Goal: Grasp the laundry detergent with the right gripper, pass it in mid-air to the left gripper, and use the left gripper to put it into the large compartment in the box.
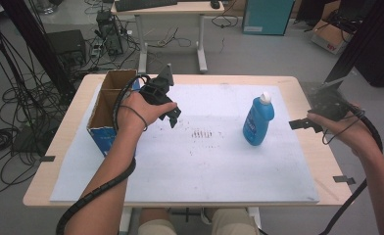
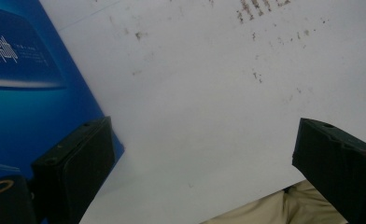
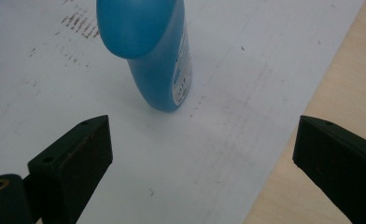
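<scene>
A blue bottle (image 1: 257, 122) with a white cap stands upright on the white mat (image 1: 204, 166), right of the middle. My right gripper (image 1: 305, 125) hangs just to its right, over the mat's right edge, apart from the bottle. In the right gripper view the bottle (image 3: 158, 51) stands ahead of my right gripper (image 3: 202, 135), whose jaws are wide open with nothing between them. My left gripper (image 1: 173, 116) is held beside the open cardboard box (image 1: 103, 105) at the table's left. In the left gripper view my left gripper (image 2: 204, 135) is open over bare mat, next to the box's blue side (image 2: 31, 79).
Brown smudges (image 1: 202, 133) mark the mat's middle. The wooden table (image 1: 317, 161) shows as a strip around the mat, with tape bits (image 1: 344, 179) near its edges. Behind stand a desk (image 1: 170, 10), floor cables (image 1: 13, 93) and a blue cabinet (image 1: 268, 17).
</scene>
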Tool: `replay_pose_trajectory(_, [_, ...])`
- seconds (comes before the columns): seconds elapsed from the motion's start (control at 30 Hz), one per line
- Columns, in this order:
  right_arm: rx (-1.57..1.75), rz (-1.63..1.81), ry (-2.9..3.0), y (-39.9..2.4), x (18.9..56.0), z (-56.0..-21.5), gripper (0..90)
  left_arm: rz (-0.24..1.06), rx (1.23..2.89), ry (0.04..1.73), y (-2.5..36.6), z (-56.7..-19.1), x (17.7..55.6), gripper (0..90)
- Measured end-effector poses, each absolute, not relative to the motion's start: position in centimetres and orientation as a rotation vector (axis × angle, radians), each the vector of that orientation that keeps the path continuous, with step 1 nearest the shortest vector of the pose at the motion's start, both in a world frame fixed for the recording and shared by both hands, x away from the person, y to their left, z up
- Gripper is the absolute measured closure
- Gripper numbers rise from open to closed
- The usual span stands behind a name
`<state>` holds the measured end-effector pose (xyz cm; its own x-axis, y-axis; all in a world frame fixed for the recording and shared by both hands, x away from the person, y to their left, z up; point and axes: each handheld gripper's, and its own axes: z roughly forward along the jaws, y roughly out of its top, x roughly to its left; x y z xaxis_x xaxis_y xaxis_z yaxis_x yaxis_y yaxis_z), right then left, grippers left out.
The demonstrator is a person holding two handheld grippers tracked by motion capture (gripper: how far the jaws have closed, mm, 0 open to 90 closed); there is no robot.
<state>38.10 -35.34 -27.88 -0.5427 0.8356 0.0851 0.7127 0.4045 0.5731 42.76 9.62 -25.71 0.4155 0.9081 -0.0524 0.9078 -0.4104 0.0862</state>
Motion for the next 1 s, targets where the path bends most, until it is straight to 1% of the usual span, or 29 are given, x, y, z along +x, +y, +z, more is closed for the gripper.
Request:
replay_pose_trajectory(0.4, [1.384,0.926,2.372,-34.2,36.3,-30.6,4.0,-0.002,2.554,1.640,9.7,-26.0,42.6,6.3])
replay_pose_trajectory(1.0, [1.347,0.986,2.314,-32.0,35.9,-33.7,3.7,0.002,2.550,1.655,10.1,-26.2,42.4,6.3])
